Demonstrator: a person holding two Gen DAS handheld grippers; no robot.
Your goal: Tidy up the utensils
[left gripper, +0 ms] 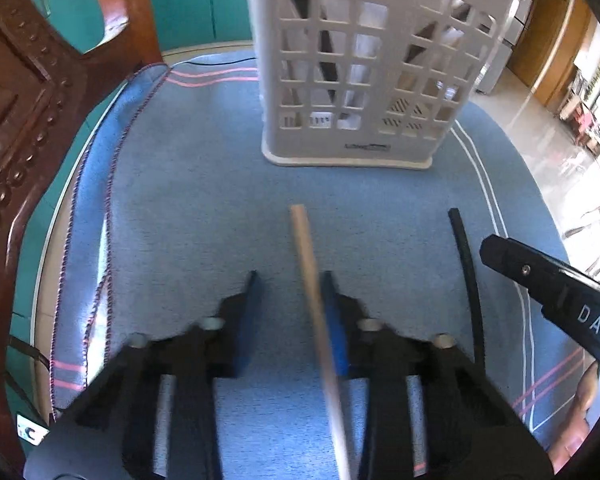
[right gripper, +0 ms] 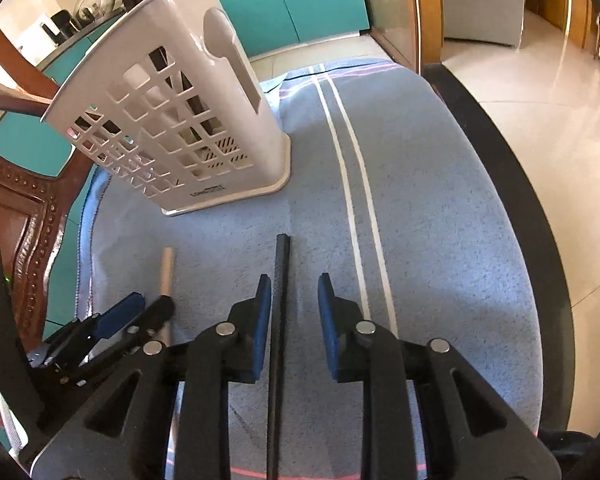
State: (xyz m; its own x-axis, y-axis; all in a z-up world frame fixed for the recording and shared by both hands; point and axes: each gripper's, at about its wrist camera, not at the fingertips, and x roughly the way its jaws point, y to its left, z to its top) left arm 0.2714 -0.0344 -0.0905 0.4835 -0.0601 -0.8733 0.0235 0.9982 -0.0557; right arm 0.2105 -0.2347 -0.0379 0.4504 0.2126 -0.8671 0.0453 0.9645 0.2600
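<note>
Lying between the open right claw point(right gripper: 292, 284): black chopstick point(right gripper: 281, 280).

Left gripper point(left gripper: 290, 280) low and pointing forward, jaws parted, blue pads point(left gripper: 249, 320) facing each other, right gripper point(right gripper: 292, 284) close alongside on its right, also low, jaws spread apart, both roughly parallel

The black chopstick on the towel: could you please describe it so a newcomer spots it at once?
Start at the white slotted utensil holder on the blue towel. In front of it, the black chopstick lies between the open right gripper fingers. Its neighbour to the left is a pale wooden chopstick.
</note>
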